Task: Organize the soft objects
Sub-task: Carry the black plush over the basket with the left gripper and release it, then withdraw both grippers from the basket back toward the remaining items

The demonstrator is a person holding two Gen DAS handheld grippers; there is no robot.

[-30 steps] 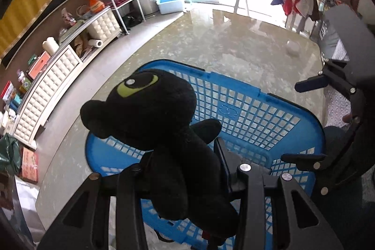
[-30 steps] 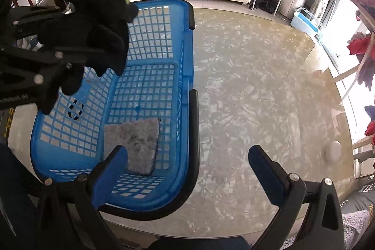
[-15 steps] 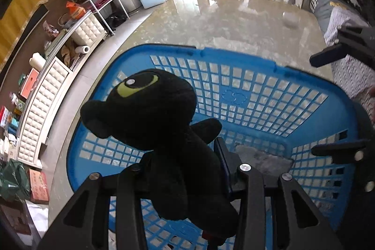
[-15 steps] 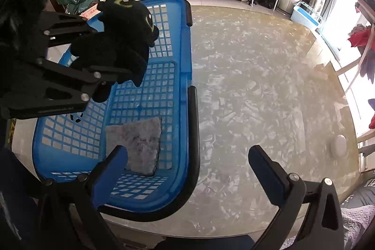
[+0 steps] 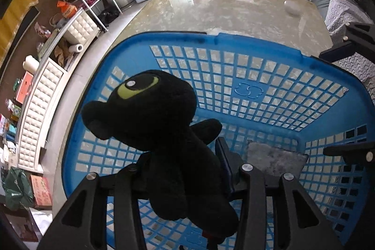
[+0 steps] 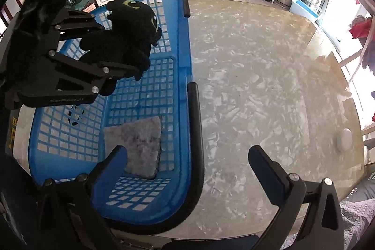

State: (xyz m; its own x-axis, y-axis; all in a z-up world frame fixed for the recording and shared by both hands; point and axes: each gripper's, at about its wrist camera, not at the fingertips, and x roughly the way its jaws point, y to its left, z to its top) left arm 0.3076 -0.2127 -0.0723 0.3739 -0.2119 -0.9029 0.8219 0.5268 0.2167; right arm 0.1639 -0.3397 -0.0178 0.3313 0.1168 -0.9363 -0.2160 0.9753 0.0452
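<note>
The left tool (image 5: 182, 170) grips a black plush toy with a green eye (image 5: 154, 123) by its body, jaws just eased slightly, holding it above the blue plastic lattice basket (image 6: 182, 43). A grey fuzzy square cloth (image 6: 138, 147) lies on the basket floor. The right tool (image 6: 187, 163) stands wide, empty, over the glossy beige worktop (image 6: 269, 76).

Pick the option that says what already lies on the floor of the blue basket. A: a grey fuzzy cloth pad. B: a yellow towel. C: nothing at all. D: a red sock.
A: a grey fuzzy pad lies flat on the mesh floor of the blue basket, near the end closest to the right claw, while the black plush toy hangs above the basket between the fingers of the left claw.
</note>
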